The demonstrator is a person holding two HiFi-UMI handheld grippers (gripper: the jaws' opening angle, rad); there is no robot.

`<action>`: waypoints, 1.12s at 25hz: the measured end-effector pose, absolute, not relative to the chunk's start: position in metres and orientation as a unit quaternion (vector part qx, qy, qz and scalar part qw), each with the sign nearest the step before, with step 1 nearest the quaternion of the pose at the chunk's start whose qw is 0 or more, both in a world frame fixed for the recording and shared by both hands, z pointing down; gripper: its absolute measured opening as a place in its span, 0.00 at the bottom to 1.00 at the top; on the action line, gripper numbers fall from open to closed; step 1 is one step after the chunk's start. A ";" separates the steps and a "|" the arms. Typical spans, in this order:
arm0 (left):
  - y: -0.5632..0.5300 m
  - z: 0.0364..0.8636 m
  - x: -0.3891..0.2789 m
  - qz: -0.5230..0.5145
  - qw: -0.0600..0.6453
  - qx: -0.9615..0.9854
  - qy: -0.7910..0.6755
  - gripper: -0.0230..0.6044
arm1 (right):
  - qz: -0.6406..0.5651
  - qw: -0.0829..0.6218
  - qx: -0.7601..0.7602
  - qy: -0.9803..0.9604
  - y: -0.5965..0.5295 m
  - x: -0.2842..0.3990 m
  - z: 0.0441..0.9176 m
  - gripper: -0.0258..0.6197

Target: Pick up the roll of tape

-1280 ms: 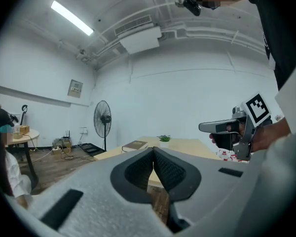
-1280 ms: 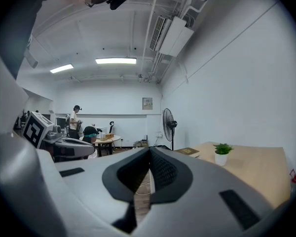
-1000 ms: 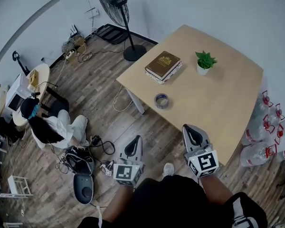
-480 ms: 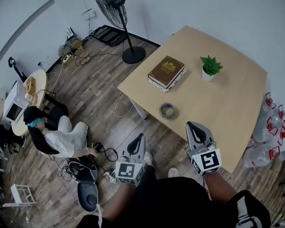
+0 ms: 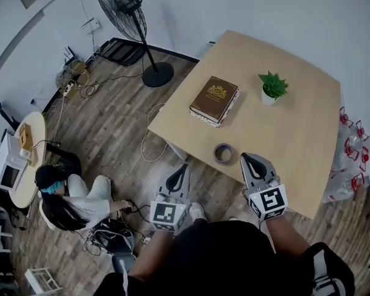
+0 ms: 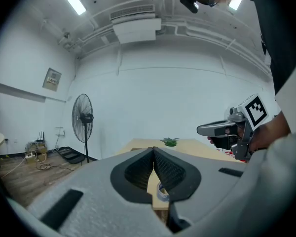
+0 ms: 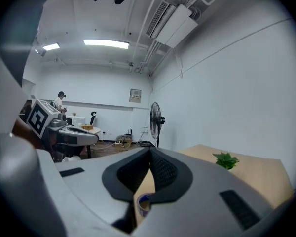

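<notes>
The right gripper (image 5: 247, 158) was closed, its jaws pressed tip to tip with nothing between them, over the near edge of the table (image 5: 296, 134). The left gripper (image 5: 184, 166) was likewise closed and empty, out over the wooden floor (image 5: 111, 134) just off that edge. The roll of tape (image 5: 222, 153) lay flat on the table near the edge, between the two grippers' tips and, as far as the head view showed, touching neither. Farther back sat a brown book (image 5: 214, 100) and a small potted plant (image 5: 272, 86).
</notes>
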State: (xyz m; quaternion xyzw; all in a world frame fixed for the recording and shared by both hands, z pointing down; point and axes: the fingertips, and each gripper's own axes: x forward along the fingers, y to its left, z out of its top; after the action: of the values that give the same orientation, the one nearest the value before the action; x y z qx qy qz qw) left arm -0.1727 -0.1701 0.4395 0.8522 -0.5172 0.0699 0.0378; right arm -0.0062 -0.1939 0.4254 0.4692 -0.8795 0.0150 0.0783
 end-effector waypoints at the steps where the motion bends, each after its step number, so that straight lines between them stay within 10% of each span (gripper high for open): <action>1: -0.176 0.440 -0.176 0.070 0.038 0.856 -0.510 0.04 | 0.017 0.084 0.473 -0.877 -0.198 -0.010 0.428 0.03; 28: -0.226 0.494 -0.201 0.096 0.090 0.867 -0.481 0.04 | 0.127 0.298 0.458 -0.828 -0.271 -0.021 0.600 0.19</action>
State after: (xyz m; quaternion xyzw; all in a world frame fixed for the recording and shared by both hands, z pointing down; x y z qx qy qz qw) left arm -0.2010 -0.2256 0.4937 0.8671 -0.4805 0.0961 0.0895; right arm -0.0207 -0.2705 0.6000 0.4580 -0.8276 0.1270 0.2985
